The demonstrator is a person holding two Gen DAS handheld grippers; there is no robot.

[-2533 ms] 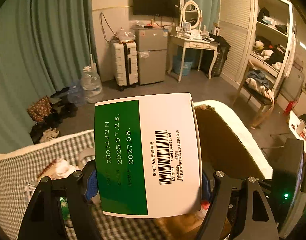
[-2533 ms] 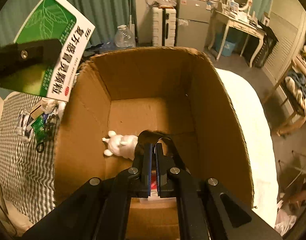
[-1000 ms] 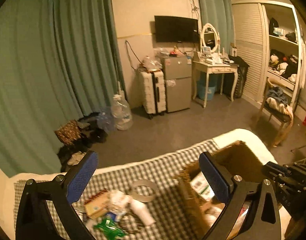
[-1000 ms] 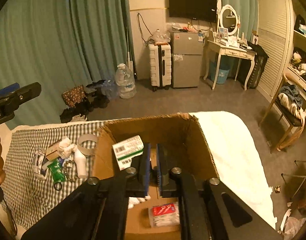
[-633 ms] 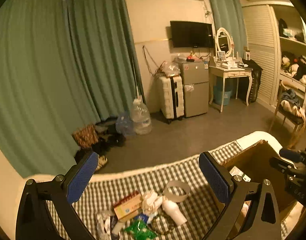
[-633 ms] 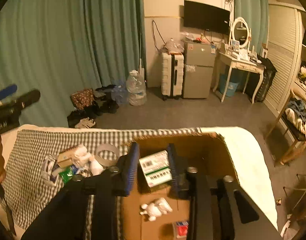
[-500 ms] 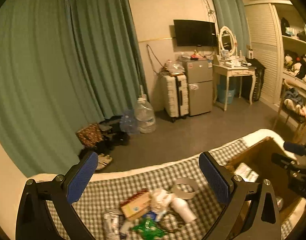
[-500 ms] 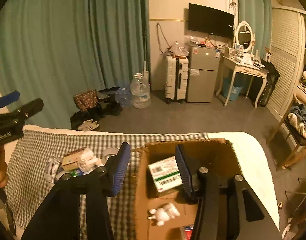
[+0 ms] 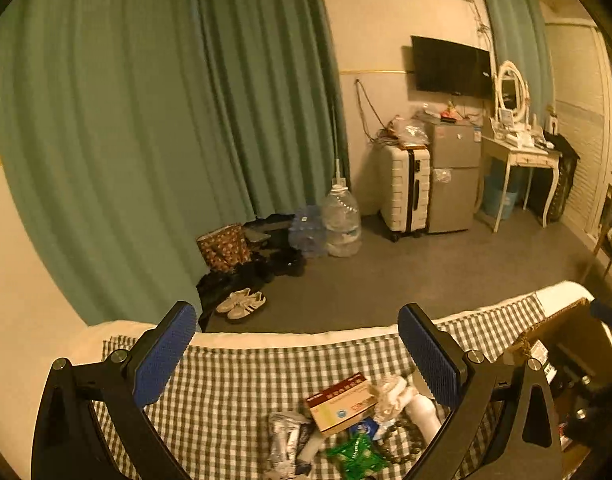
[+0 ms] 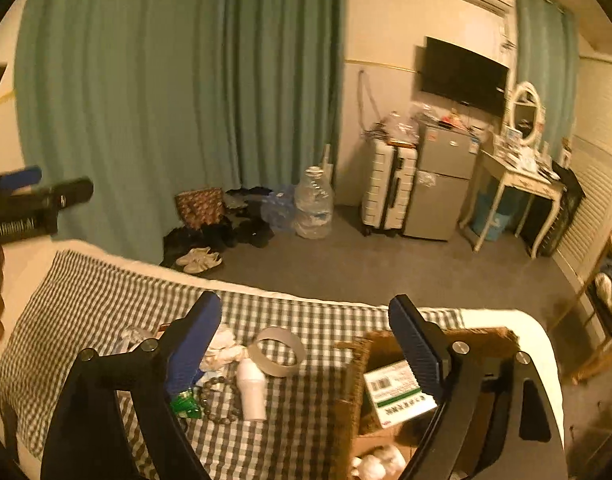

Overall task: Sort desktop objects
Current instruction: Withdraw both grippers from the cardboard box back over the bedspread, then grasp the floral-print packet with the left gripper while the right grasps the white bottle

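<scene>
The green-and-white medicine box [image 10: 399,394] now lies inside the cardboard box [image 10: 347,384] — that one's sorted. My left gripper [image 9: 296,354] hangs wide open and empty, swung back over the pile left of the carton; my right gripper [image 10: 306,340] has just spread its jaws, nothing between them. Next pick looks like the white bottle [image 10: 252,394] — or the tape ring [image 10: 280,346].

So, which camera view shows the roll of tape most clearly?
The right wrist view: the roll of tape lies whole on the checked cloth, beside the white bottle. In the left wrist view a gripper finger hides it almost entirely.
</scene>
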